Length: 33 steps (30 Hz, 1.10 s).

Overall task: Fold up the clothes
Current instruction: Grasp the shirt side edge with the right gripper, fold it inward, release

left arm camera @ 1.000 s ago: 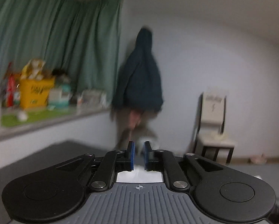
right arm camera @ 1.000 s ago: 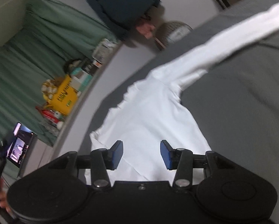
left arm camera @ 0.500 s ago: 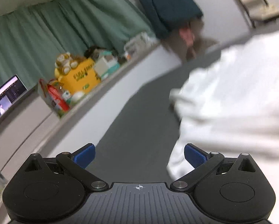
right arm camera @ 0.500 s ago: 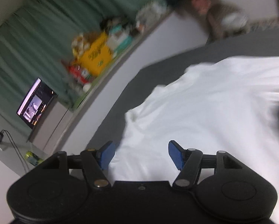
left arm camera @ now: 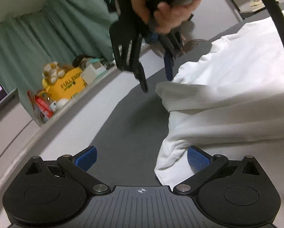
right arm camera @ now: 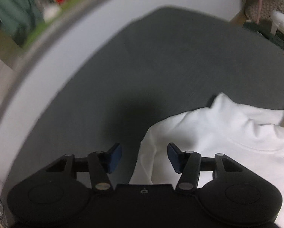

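Evidently the step in hand was the approach to a grip: both grippers were lined up along one edge of the garment, with nothing taken yet.

One grey bed (left arm camera: pixel 126 125) filled most of both views, and one white top (left arm camera: pixel 227 87) lay on its right part, rumpled, with a folded layer over a lower one. Its near corner hung by the left gripper (left arm camera: pixel 142 158), and its far corner sat below the right gripper (left arm camera: pixel 157 81), which showed in the left view with a hand (left arm camera: pixel 160 5) wrapped round its handle.

In the left view the left gripper was released, jaws wide apart, the right pad (left arm camera: pixel 197 160) just beside the near corner of the cloth. In the right view the right gripper (right arm camera: pixel 144 158) was likewise released, and the edge of the top (right arm camera: pixel 217 133) ran up between its jaws.

The next move would, I judge, call for each gripper to go lower and a little right, so that a pad slid under the hem, and then to close on both layers at once. A grab of only the upper layer could spoil the fold.

Counted: one bed, one top, two grippers, one hand. On the far left ledge stood one yellow box (left arm camera: pixel 69 81) among small clutter too blurred to count.
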{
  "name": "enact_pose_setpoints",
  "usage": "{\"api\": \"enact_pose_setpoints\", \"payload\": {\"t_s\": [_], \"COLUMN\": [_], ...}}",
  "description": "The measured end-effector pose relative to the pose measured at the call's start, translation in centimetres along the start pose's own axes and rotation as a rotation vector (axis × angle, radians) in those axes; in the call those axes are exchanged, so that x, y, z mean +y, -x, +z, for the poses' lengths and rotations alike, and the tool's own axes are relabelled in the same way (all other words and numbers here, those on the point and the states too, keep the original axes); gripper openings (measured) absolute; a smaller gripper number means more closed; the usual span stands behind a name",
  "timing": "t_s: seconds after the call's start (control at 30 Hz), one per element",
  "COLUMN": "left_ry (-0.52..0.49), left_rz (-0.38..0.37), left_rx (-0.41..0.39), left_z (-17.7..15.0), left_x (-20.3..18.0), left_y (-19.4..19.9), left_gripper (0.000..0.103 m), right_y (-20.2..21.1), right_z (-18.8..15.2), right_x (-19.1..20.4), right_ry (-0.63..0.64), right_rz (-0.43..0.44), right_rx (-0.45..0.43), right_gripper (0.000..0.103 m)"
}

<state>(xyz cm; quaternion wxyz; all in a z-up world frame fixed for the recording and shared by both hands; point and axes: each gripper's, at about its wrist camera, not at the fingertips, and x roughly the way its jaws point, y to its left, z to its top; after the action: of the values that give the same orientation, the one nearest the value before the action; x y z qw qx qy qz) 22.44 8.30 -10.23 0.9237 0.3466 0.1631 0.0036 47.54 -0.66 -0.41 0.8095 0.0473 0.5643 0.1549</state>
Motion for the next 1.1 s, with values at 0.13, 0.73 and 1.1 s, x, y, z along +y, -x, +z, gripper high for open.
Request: {"api": "enact_pose_setpoints", "payload": {"t_s": [0.13,0.73,1.1], "left_ry": [-0.037,0.203,0.247], "left_rz": [-0.013,0.08,0.031], "left_rx": [0.001,0.187,0.249], "left_z": [0.7,-0.9,-0.4], "left_x": [0.0,2.3,4.6], "left_y": [-0.5,-0.8,0.0], "left_gripper": [0.103,0.103,0.103], "right_y": [-2.0,-2.8,3.3], "right_z": [0.0,-5.5,-7.3], "right_x": [1.1,-5.5,-9.7], "right_ry": [0.038,-0.27,-0.198], "right_rz": [-0.06,0.247,0.262], "right_rx": [0.062,-0.287,-0.363], "right_gripper": [0.012,0.005,0.043]}}
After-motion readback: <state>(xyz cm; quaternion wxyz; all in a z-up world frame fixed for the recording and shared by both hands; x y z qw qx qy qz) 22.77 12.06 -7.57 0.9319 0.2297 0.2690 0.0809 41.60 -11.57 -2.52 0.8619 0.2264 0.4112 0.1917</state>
